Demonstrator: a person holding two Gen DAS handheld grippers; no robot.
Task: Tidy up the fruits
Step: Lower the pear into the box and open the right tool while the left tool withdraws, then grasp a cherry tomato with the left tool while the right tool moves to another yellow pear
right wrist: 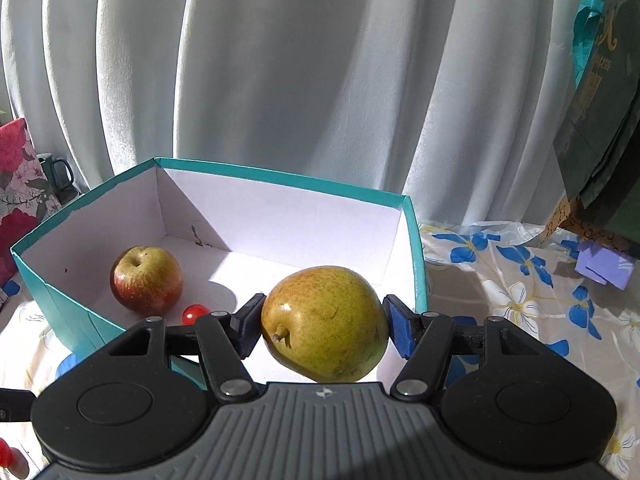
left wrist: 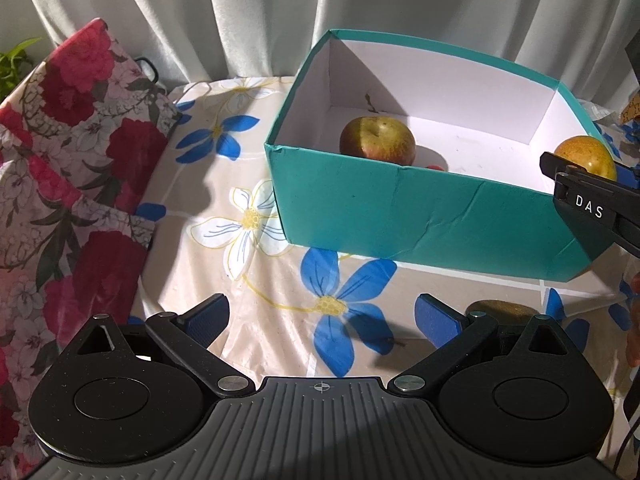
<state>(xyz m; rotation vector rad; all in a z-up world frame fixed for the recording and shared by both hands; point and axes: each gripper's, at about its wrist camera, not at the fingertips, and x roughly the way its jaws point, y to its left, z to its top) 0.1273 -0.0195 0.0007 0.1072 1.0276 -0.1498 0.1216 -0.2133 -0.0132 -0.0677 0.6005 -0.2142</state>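
A teal box point(left wrist: 420, 208) with a white inside stands on the flowered tablecloth. In it lie a red-green apple point(left wrist: 377, 140) point(right wrist: 146, 281) and a small red tomato point(right wrist: 195, 313). My right gripper point(right wrist: 324, 330) is shut on a yellow-green pear point(right wrist: 325, 322) point(left wrist: 586, 155), which hangs over the box's near right corner point(right wrist: 416, 280). My left gripper point(left wrist: 322, 316) stands open above the cloth in front of the box, with nothing between its blue pads. A brown kiwi-like fruit point(left wrist: 502, 309) lies just behind the left gripper's right finger, partly hidden.
A flower-print cushion point(left wrist: 68, 152) fills the left side. White curtains hang behind the table. A dark mug point(right wrist: 56, 174) stands at the far left, and a green bag point(right wrist: 600, 100) and a small purple box point(right wrist: 604, 266) at the right. Red bits point(right wrist: 10, 458) show at the lower left.
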